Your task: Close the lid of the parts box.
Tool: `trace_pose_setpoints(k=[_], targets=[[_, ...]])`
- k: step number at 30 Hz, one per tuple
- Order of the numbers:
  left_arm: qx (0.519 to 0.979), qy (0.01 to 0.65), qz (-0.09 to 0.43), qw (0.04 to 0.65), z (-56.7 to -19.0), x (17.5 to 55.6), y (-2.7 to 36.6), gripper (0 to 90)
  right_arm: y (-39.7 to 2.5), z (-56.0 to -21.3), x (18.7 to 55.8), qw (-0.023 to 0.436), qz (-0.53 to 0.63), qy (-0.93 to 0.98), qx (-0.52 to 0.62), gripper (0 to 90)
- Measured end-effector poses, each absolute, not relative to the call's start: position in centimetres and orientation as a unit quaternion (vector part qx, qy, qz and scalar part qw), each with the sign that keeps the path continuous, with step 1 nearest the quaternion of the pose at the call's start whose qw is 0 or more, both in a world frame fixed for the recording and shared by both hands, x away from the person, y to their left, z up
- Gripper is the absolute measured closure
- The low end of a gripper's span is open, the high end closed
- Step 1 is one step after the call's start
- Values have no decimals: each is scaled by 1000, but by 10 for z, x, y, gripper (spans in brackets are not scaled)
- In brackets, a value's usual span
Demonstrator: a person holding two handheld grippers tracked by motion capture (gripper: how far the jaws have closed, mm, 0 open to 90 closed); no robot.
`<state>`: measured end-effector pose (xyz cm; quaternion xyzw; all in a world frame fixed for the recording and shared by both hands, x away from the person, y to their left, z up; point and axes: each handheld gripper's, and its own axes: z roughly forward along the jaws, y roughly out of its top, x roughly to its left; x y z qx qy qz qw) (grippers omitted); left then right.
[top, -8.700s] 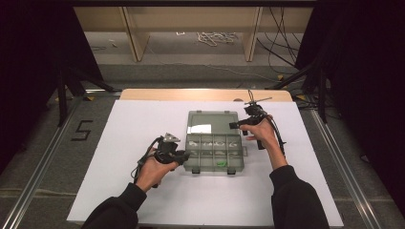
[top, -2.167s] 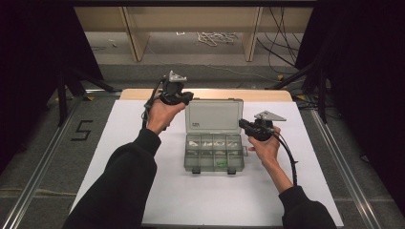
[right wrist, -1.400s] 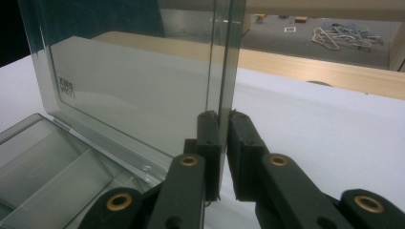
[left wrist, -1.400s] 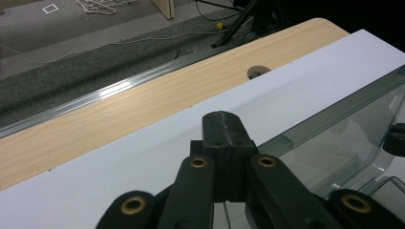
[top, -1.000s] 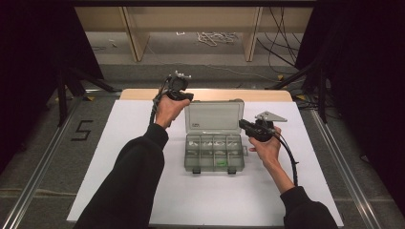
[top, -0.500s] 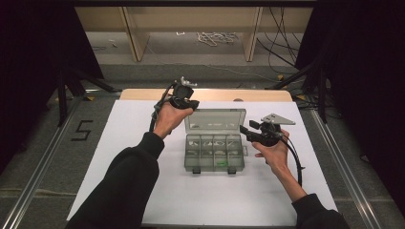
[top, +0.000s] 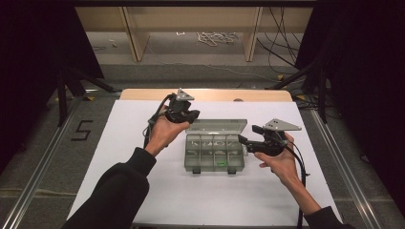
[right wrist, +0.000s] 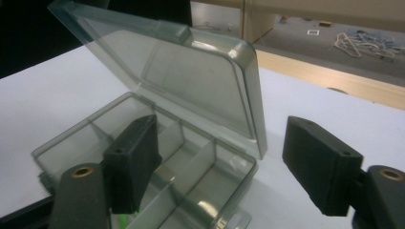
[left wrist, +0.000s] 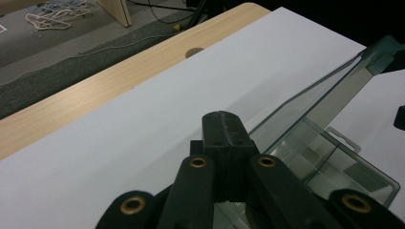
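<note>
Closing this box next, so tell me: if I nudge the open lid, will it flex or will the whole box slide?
The lid looks like thin clear plastic, so it probably flexes somewhat. The compartment box holds almost nothing and sits on a smooth white table, so it likely slides easily unless the right gripper braces it.

Bright, even overhead light on the white table (top: 119, 143); dark surroundings, soft focus throughout.

Clear, grey-tinted plastic compartment box (top: 214, 153) lies flat on the white sheet, mid-table. Hinged transparent lid (top: 217, 126) is partly open, tilted over the far side. Inner dividers form two rows of small cells; a small green item (top: 219, 162) sits in a near-row cell, right of centre.
</note>
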<state>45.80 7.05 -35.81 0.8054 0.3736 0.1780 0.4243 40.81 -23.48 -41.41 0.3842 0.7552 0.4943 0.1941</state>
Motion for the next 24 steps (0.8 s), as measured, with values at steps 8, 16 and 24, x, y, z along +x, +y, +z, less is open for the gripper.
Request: trace_pose_setpoints(k=[8,16,24], targets=[[801,365,172,442,-373,436,77,900,-236,-406,391,188,500,759,372,243],[795,365,162,458,-387,417,86,899,-238,-399,373,180,494,771,361,218],[797,356,158,461,-398,406,89,899,-237,-391,364,185,507,770,340,260]])
